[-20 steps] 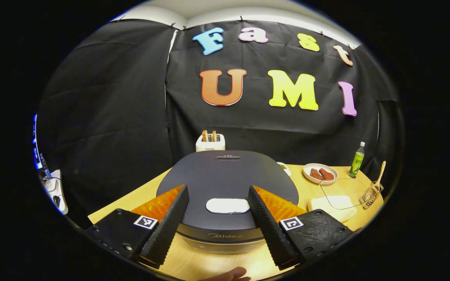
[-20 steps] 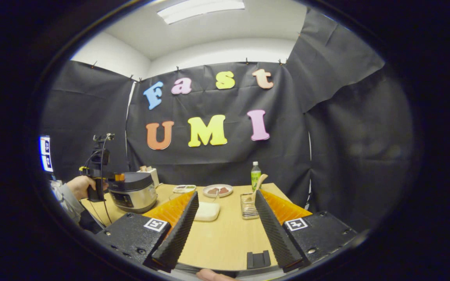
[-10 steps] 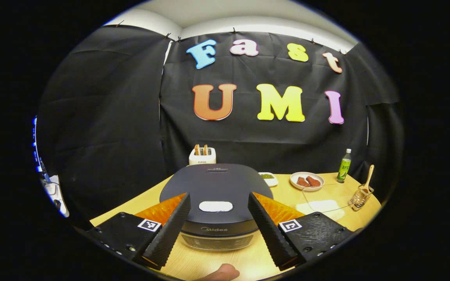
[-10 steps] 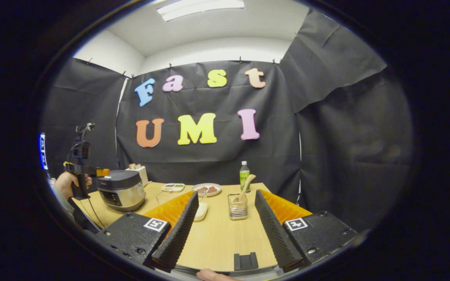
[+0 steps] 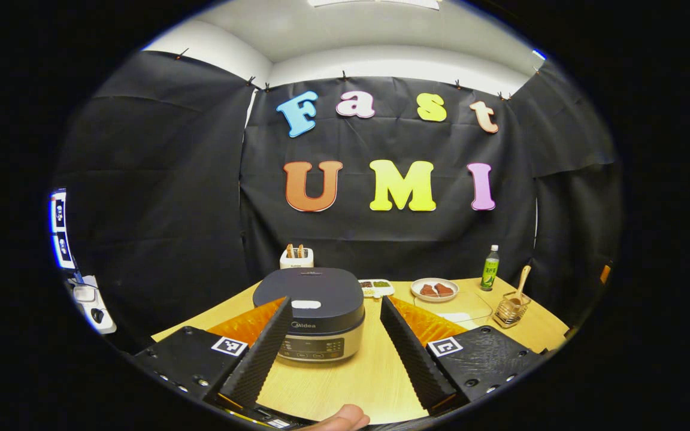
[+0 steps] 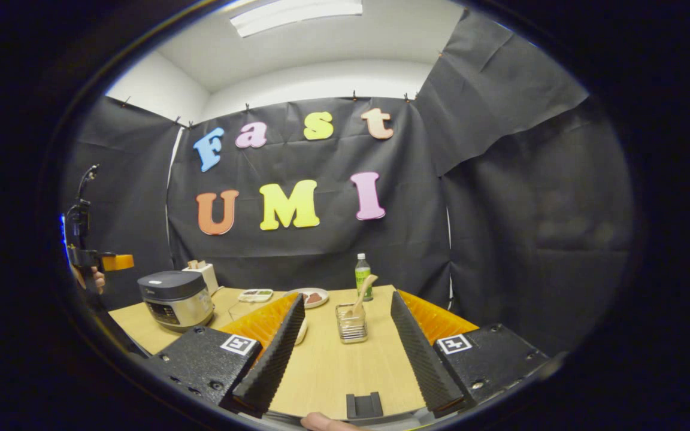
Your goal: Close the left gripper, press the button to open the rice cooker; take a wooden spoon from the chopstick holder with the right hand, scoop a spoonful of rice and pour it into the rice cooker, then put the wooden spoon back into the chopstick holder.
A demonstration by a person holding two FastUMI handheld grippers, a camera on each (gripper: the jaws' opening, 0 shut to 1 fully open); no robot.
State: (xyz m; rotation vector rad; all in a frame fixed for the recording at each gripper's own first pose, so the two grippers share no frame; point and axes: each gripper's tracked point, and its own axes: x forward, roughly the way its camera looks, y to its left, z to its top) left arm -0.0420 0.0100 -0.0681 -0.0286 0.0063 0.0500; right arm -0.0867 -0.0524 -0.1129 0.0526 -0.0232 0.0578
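Table [image 5: 345, 383], wooden, against the booth wall. Rice cooker [image 5: 312, 320]: lid down, near the table's left edge, its pale lid button [image 5: 306, 304] on the front of the top, facing the left gripper [image 5: 333, 344]. Left gripper: fingers spread wide, empty, straight ahead of the cooker and clear of it; by my reading it must narrow before the button press. Chopstick holder [image 6: 351, 323]: toward the right edge, wooden spoon [image 6: 362, 293] standing in it, handle leaning up and to the right. Right gripper [image 6: 345, 353]: fingers wide, empty, the holder dead ahead between them, so it is the nearer tool for the spoon. Pale container [image 5: 456, 311] mid-table, possibly the rice, too faint to confirm. Also: toaster [image 5: 296, 257], bottle [image 5: 489, 275], plate [image 5: 434, 290].
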